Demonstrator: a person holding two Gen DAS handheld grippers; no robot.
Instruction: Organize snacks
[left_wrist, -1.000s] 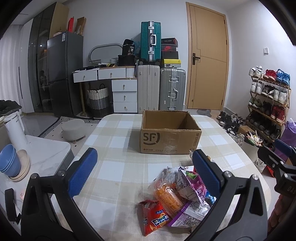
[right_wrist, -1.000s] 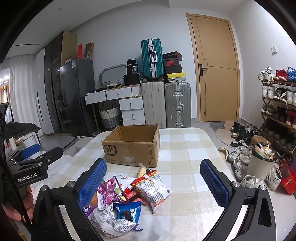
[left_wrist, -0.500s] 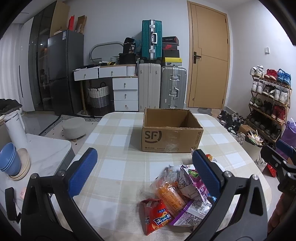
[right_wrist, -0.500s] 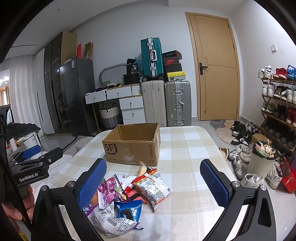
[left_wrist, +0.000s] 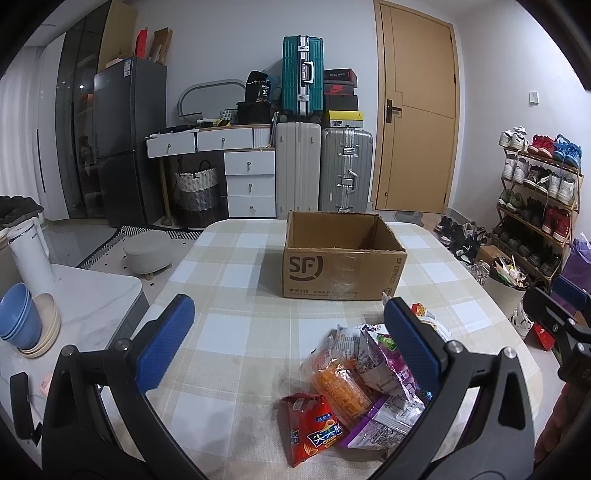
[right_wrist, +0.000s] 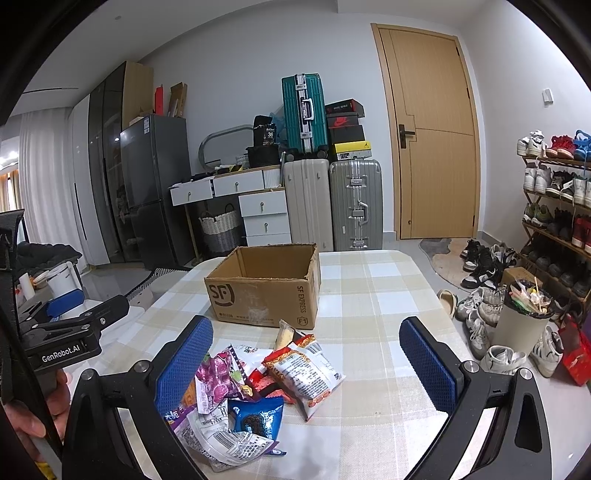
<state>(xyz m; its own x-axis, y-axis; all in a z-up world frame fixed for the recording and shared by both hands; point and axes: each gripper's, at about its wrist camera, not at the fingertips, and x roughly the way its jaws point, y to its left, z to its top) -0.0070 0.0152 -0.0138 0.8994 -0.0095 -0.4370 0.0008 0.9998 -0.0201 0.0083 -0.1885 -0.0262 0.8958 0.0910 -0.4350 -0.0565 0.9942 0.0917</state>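
- Left gripper (left_wrist: 288, 339): blue pads spread wide, nothing between them, hovering above the checked table (left_wrist: 229, 325) to the left of the snack pile.
- Right gripper (right_wrist: 306, 360): pads likewise spread and empty, held over the pile's near right side.
- Snack pile (right_wrist: 255, 391): all packets lie loose on the near part of the table: red chip bag (left_wrist: 314, 428), orange packet (left_wrist: 340, 380), purple bag (right_wrist: 218, 380), blue cookie packet (right_wrist: 255, 417), red-and-white noodle bag (right_wrist: 306, 373).
- Cardboard box (left_wrist: 343, 254), just beyond the pile: open top, what shows of its inside is bare.
- Judgement: nothing sorted yet; every packet is left to move.
- Versus a second ago: both views have drifted only slightly; pile and box sit as they did, pads as wide.
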